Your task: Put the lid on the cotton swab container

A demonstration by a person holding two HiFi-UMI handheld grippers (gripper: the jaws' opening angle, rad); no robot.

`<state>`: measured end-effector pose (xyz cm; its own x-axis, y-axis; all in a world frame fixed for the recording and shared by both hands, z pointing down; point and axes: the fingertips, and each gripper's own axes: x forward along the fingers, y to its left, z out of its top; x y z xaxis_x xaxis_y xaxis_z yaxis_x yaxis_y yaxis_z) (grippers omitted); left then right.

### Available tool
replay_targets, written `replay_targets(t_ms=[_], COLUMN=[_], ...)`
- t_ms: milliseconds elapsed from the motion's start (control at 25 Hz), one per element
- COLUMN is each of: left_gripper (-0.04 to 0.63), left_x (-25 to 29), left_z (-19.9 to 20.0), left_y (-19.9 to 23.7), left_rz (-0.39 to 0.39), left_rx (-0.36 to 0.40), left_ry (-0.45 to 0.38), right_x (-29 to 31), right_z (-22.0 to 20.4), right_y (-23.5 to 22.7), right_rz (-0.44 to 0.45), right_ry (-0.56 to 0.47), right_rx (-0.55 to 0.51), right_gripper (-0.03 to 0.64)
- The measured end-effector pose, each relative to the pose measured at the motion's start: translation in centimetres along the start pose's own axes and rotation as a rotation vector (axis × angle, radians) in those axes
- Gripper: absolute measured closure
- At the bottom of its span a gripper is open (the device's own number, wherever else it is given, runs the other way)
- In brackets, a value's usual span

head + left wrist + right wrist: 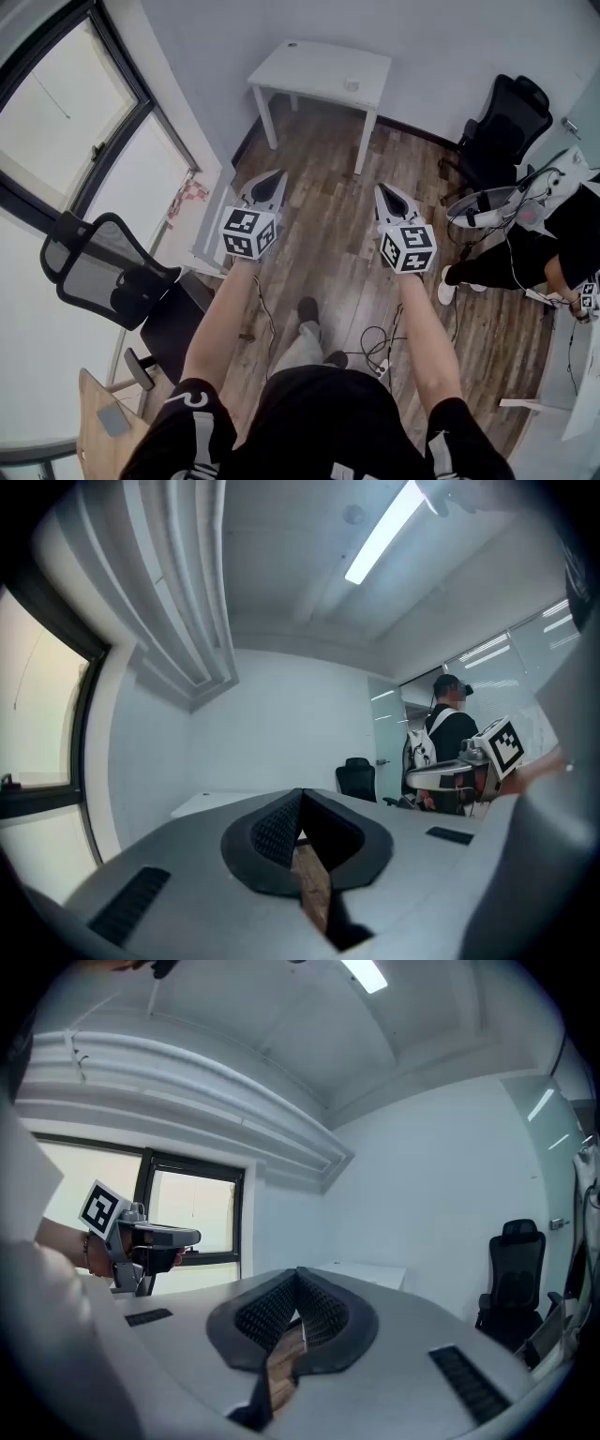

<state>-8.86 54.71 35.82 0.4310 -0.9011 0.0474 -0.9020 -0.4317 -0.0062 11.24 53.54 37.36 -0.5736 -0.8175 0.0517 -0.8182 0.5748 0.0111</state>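
Both grippers are held out level over the wooden floor, side by side. My left gripper is shut with nothing between its pads. My right gripper is shut and empty too. A white table stands ahead against the wall. A small pale object sits near its right edge, too small to identify. No lid or cotton swab container can be made out in any view. Each gripper view shows the other gripper off to the side.
A black office chair stands at the right of the table. Another person is at the right edge. A black mesh chair stands by the window at left. Cables lie on the floor near my feet.
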Motion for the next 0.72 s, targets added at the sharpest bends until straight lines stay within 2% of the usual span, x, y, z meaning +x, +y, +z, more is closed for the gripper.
replay_targets(t_ms=[720], left_gripper=[0.572], left_x=[12.5], left_z=[-1.2], left_y=[8.3], left_rz=[-0.093], left_rx=[-0.047], left_ry=[-0.004], right_x=[11.9], right_z=[0.4], right_y=[-5.2], right_rz=[-0.066], right_ry=[0.018], right_rx=[-0.022], right_gripper=[0.603])
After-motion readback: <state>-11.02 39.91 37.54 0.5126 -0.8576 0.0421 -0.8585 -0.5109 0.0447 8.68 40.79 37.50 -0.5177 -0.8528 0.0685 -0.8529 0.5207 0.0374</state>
